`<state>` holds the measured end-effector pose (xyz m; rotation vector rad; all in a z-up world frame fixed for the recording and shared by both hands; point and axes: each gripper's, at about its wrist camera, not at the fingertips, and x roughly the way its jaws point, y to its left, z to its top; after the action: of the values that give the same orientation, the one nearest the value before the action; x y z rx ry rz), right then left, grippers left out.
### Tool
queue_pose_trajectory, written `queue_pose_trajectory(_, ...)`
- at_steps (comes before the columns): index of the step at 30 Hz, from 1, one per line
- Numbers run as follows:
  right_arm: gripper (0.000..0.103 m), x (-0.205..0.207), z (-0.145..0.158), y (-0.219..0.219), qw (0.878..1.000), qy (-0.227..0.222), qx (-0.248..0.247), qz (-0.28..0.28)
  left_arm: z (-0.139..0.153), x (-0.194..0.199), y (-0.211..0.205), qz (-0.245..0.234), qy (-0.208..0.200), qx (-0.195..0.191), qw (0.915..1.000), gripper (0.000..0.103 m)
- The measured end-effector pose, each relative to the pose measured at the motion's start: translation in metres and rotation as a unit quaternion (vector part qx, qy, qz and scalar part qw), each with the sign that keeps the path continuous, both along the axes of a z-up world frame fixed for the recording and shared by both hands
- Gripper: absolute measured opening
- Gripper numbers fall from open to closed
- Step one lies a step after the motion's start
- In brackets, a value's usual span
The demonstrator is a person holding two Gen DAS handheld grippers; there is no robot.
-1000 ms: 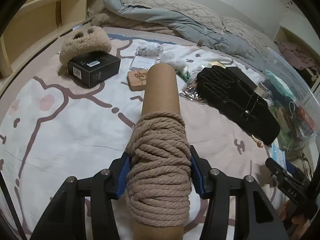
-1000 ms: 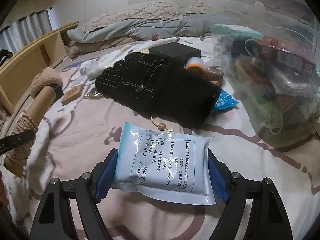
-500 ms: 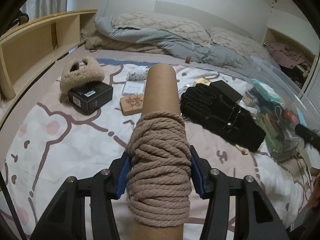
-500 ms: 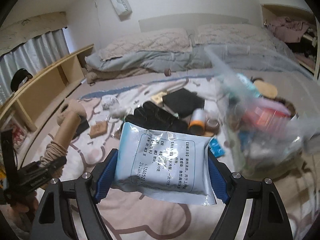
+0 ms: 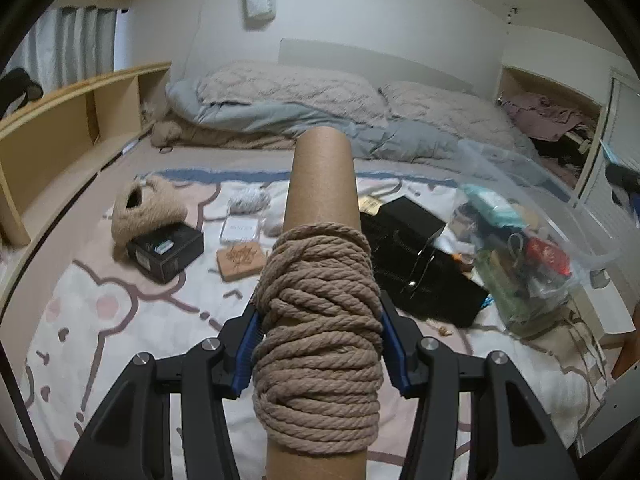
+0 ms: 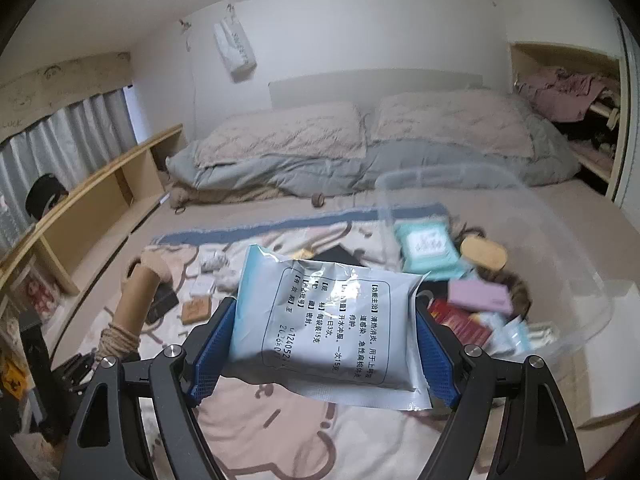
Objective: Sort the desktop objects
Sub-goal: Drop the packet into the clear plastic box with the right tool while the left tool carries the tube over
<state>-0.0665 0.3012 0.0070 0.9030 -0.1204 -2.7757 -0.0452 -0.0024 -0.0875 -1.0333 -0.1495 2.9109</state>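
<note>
My left gripper (image 5: pixel 318 344) is shut on a cardboard tube wound with tan rope (image 5: pixel 318 320) and holds it above the bed; the tube also shows at the left of the right wrist view (image 6: pixel 130 308). My right gripper (image 6: pixel 324 336) is shut on a light blue printed sachet (image 6: pixel 324 320), held high above the blanket just left of a clear plastic bin (image 6: pixel 560 280) with several small packs inside. The bin also shows at the right of the left wrist view (image 5: pixel 532 248).
On the cartoon blanket (image 5: pixel 120 320) lie a black box (image 5: pixel 166 250), a fuzzy tan slipper (image 5: pixel 146 210), a wooden block (image 5: pixel 240 258), a white card (image 5: pixel 242 232) and black gloves (image 5: pixel 420 276). A wooden shelf (image 5: pixel 60 128) runs along the left; pillows and duvet (image 5: pixel 300 112) lie behind.
Both grippers have risen well above the bed with their loads. The right gripper lifted the sachet off the blanket and swung toward the clear bin.
</note>
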Motion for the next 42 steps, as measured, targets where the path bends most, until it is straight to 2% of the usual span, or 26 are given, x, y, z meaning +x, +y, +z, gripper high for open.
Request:
queue_pose_trajectory(9,0.083,-0.009,0.047,0.014,0.999,0.041,0.016,-0.026,0.037,0.002,0.019,-0.024,0.029,-0.010,0.9992,0.053)
queue_pose_trajectory(16,0.083,-0.030,0.054,0.036,0.998,0.038,0.007,-0.057,0.067,-0.007,0.038,-0.052,0.039,-0.015,0.9978,0.053)
queue_pose_trajectory(22,0.083,-0.048,0.037,0.065,0.997,0.008,0.007,-0.077,0.096,-0.016,0.065,-0.090,0.048,-0.029,0.9943,0.053)
queue_pose_trajectory(31,0.083,-0.074,0.007,0.126,0.989,-0.021,0.000,-0.145,0.137,-0.045,0.126,-0.145,0.078,-0.040,0.9855,0.053)
queue_pose_trajectory(37,0.083,-0.094,-0.036,0.151,0.984,-0.063,0.015,-0.163,0.134,-0.072,0.176,-0.174,0.083,-0.023,0.9810,0.053)
queue_pose_trajectory(42,0.083,-0.105,-0.054,0.162,0.982,-0.081,0.021,-0.169,0.117,-0.093,0.209,-0.200,0.066,-0.001,0.9775,0.053)
